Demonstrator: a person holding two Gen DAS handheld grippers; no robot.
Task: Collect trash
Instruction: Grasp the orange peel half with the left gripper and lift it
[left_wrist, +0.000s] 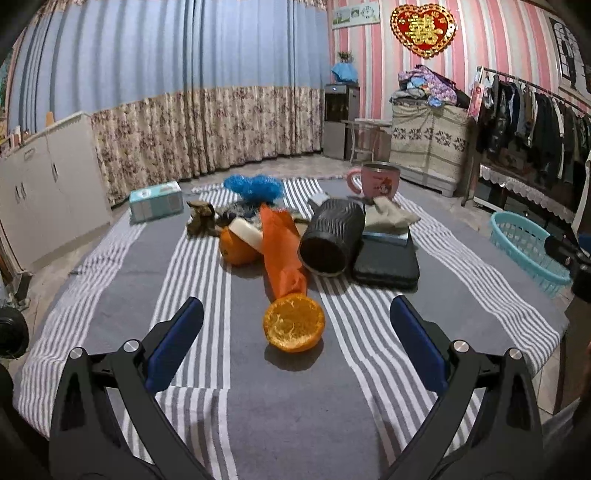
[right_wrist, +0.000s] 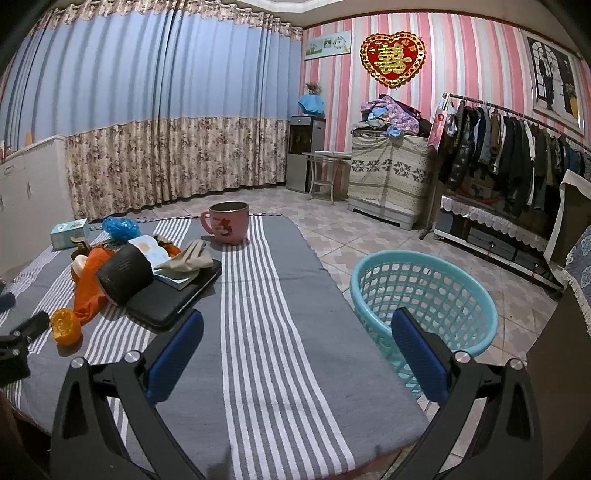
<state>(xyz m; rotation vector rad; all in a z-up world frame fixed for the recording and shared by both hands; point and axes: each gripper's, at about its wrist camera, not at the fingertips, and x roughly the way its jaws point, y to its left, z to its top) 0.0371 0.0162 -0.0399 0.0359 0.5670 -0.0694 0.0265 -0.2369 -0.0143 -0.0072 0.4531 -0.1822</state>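
On striped cloth (left_wrist: 110, 295), orange half (left_wrist: 294, 322) sits at 12 o'clock between left gripper (left_wrist: 295, 317) fingers, cut face tilted toward camera. Orange wrapper (left_wrist: 282, 254) behind it, long axis 6-to-12. Both grippers wide, empty. Right gripper (right_wrist: 297, 328) over cloth; teal basket (right_wrist: 424, 288) at 2 o'clock.

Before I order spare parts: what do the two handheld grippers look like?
The left gripper and right gripper match: black, triangular cut-out linkage arms with silver round bolt heads, and two flat fingers faced with ribbed blue pads. No cables, markings or sleeves show.
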